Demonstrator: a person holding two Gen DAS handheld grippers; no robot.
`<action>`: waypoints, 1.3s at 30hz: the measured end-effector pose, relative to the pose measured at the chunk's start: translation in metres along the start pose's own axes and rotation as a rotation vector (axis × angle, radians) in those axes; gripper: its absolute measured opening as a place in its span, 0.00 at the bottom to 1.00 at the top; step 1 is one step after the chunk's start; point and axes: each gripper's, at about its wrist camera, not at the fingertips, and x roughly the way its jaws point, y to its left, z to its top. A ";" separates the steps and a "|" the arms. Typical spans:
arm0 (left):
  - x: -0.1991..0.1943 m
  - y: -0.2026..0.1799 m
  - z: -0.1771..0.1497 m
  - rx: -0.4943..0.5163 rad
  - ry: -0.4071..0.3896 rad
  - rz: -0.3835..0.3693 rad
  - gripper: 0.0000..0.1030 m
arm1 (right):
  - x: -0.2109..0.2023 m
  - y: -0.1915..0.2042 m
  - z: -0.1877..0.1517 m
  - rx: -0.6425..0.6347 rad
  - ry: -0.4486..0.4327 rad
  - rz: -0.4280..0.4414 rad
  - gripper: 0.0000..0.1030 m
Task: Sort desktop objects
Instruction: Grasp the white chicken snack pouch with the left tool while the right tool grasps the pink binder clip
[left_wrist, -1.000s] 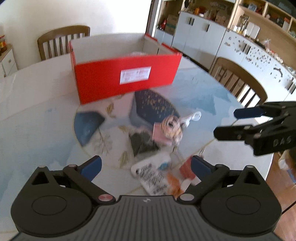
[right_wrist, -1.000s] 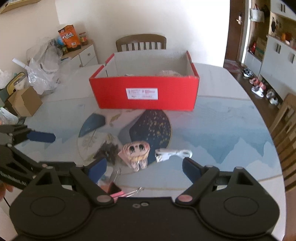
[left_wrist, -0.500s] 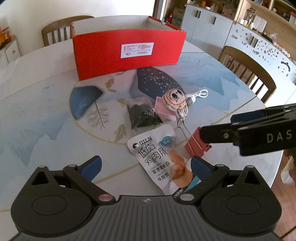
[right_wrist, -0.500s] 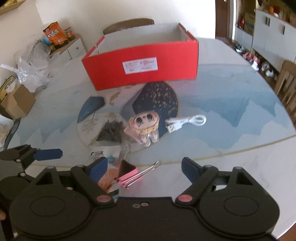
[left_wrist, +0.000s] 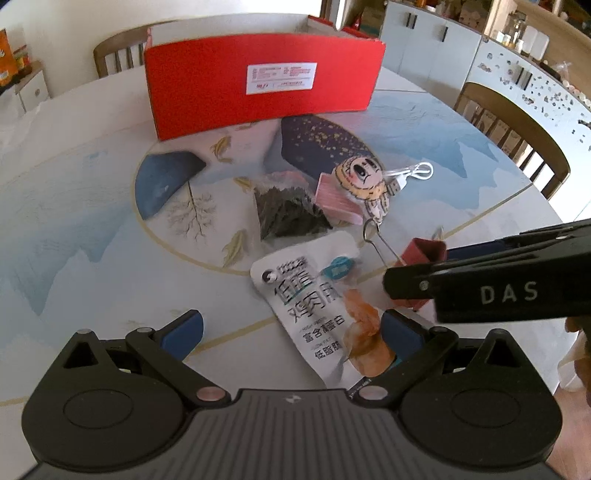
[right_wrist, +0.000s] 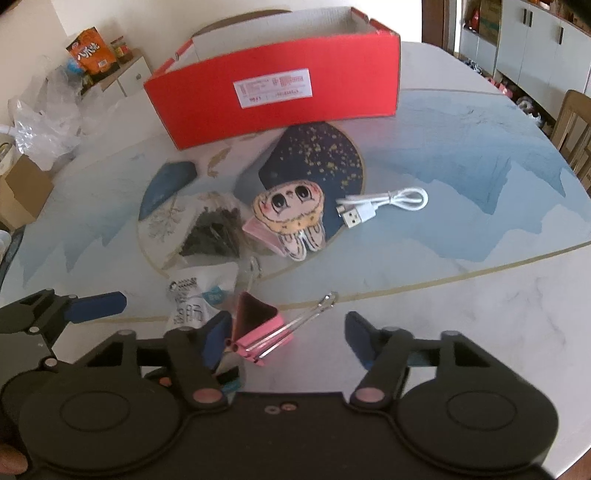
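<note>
Your right gripper (right_wrist: 286, 336) is spread wide and holds nothing. Between its fingers, close against the left one, lies a pink binder clip (right_wrist: 258, 330). The clip rests on its side on the table (right_wrist: 480, 314), the open triangular mouth facing away from you. Its silver wire handles run away from the body, up and to the right, so the long axis crosses your grip at a slant. This hand is clearly the nearer one to the clip.

Your left gripper (left_wrist: 291, 328) is also open and empty. It hovers over a white snack pouch (left_wrist: 317, 314) that lies lengthwise between its fingers.

Beyond these lie a dark tea packet (right_wrist: 212, 230), a plush doll (right_wrist: 291, 216) and a white USB cable (right_wrist: 384, 203). At the far side stands the red box (right_wrist: 280, 92), open at the top, probably where things go.
</note>
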 end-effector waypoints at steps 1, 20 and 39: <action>0.001 0.002 0.000 -0.014 0.002 -0.008 1.00 | 0.000 -0.002 0.000 0.002 0.002 -0.002 0.57; 0.006 0.017 0.012 -0.081 -0.008 0.002 0.98 | 0.002 -0.026 0.003 -0.049 0.002 -0.014 0.51; -0.001 0.004 0.015 -0.065 -0.048 -0.044 0.42 | -0.004 -0.031 0.001 -0.094 -0.014 0.023 0.26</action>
